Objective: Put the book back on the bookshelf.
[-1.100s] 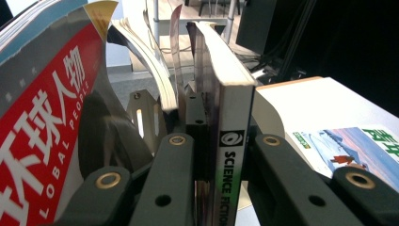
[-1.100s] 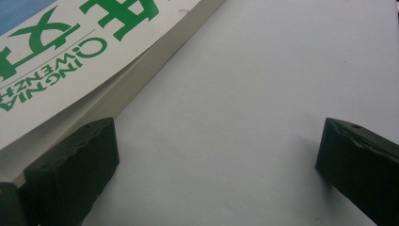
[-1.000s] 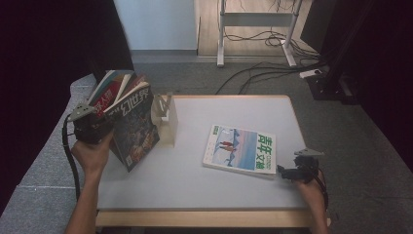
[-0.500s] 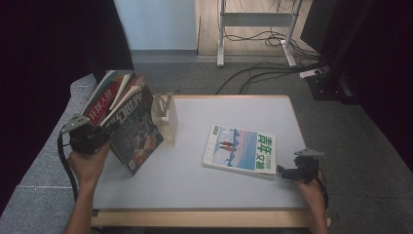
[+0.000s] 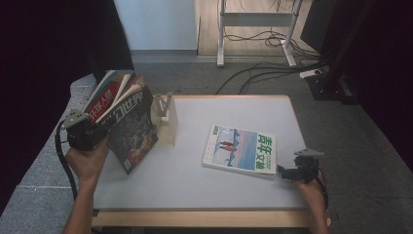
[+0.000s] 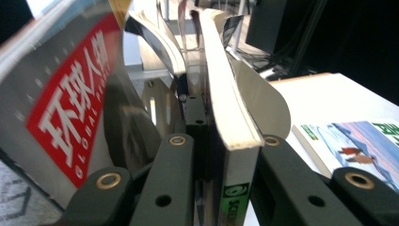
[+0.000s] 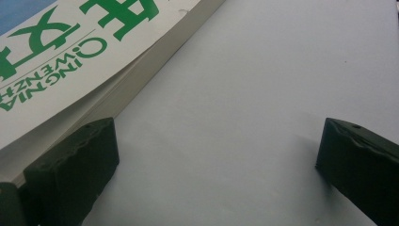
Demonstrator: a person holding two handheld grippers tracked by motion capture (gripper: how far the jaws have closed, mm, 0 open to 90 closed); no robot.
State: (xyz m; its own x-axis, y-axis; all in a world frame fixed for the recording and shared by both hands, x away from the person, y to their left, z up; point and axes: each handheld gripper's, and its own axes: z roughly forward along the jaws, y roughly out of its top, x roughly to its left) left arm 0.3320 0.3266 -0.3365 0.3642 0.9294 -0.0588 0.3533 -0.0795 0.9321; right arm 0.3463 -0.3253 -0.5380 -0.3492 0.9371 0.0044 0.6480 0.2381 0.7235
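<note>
Your left gripper (image 5: pixel 100 130) has its fingers clamped on a dark magazine (image 5: pixel 130 134), held upright at the left edge of the surface (image 5: pixel 195 185), just left of the white rack (image 5: pixel 165 119). The left gripper view shows its spine pinched between the fingers (image 6: pixel 176 160), with the red magazine (image 6: pixel 70 117) and other loose issues fanning out beside it. Held by the spine and standing, it looks ready to slot into the rack. Your right gripper (image 5: pixel 287 171) rests low at the near right, fingers (image 7: pixel 70 160) apart, one touching the near right corner of the flat book (image 5: pixel 241 148). That wide, low stance suits sliding a finger under the book's edge to lift it.
</note>
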